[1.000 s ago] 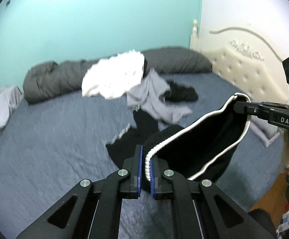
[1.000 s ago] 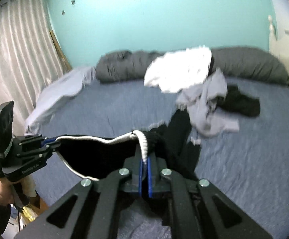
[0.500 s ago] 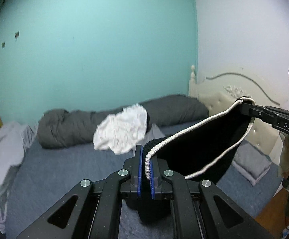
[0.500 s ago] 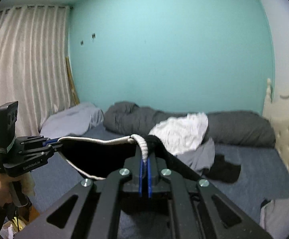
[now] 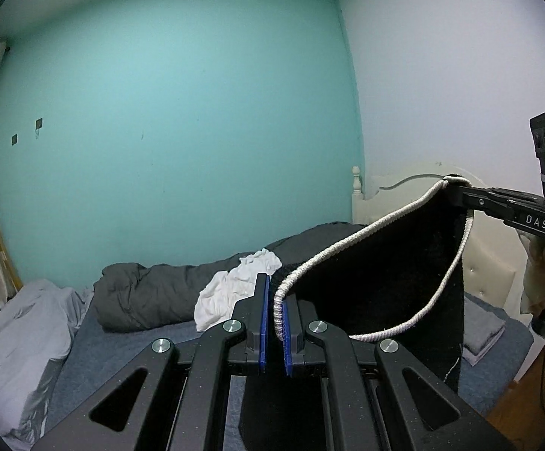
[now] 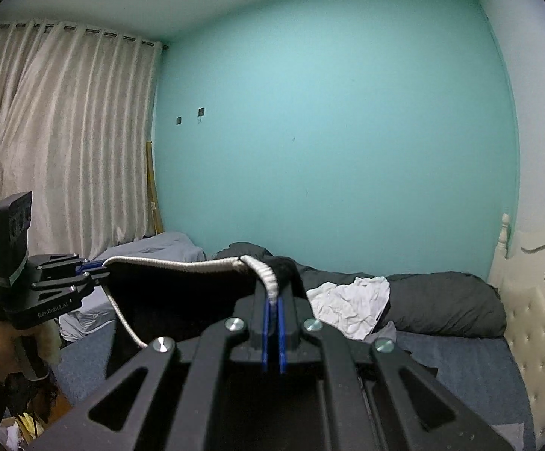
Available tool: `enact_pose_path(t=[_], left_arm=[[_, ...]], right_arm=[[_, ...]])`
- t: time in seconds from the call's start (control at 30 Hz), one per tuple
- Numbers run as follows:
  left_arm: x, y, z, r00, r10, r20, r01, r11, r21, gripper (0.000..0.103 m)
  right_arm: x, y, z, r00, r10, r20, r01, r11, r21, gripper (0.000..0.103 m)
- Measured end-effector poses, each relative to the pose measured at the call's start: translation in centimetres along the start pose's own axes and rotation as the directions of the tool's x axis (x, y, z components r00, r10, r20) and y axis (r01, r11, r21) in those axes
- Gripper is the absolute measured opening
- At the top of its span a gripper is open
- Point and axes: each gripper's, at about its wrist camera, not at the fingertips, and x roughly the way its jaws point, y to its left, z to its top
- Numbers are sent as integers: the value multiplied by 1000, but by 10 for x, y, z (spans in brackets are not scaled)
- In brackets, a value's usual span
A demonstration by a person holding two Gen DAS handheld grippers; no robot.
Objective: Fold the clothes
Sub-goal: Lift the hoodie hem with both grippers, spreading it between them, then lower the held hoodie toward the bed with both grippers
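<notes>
The left gripper (image 5: 274, 321) is clenched on the white ribbed trim of a black knit garment (image 5: 392, 282), the cord-like edge pinched between its blue pads at the bottom centre of its own view. The right gripper (image 6: 272, 323) is likewise clamped on the same trim, and from the left view its tip appears at about 2 o'clock, holding the far end of that edge. Between the two, the trim hangs in a shallow arc and the black cloth drops below it out of sight.

What has changed over the last second is height: both cameras looked down on the blue-grey bed (image 6: 456, 360) a moment ago and now look level at the teal wall, so the garment has been lifted well clear of the mattress. The trim also runs straighter across the right view than before. I judge this to be the shake-out or spread stage, with no fold made yet; the cloth must next be laid flat.

Farther off, at 12 o'clock, a crumpled white garment (image 6: 351, 310) lies against a dark grey rolled duvet (image 6: 449, 304), and a small folded grey cloth (image 5: 483, 332) sits near the cream tufted headboard (image 6: 535, 330).
</notes>
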Motion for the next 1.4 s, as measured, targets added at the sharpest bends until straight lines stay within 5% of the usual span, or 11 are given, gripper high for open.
enact_pose_path(t=[0.37, 0.83, 1.1, 1.4], left_arm=[[-32, -6, -8, 999, 24, 35, -24, 1000, 8, 6], [-57, 7, 21, 996, 24, 85, -22, 1000, -19, 6], [-4, 16, 15, 1000, -9, -4, 9, 999, -36, 6], [133, 18, -63, 975, -28, -222, 12, 997, -71, 6]], right_arm=[[-34, 21, -15, 1000, 21, 13, -21, 1000, 5, 3], [-58, 53, 1, 998, 16, 67, -14, 999, -39, 3], [-39, 47, -10, 1000, -14, -5, 14, 1000, -27, 3], [65, 7, -85, 981, 3, -196, 7, 999, 49, 3]])
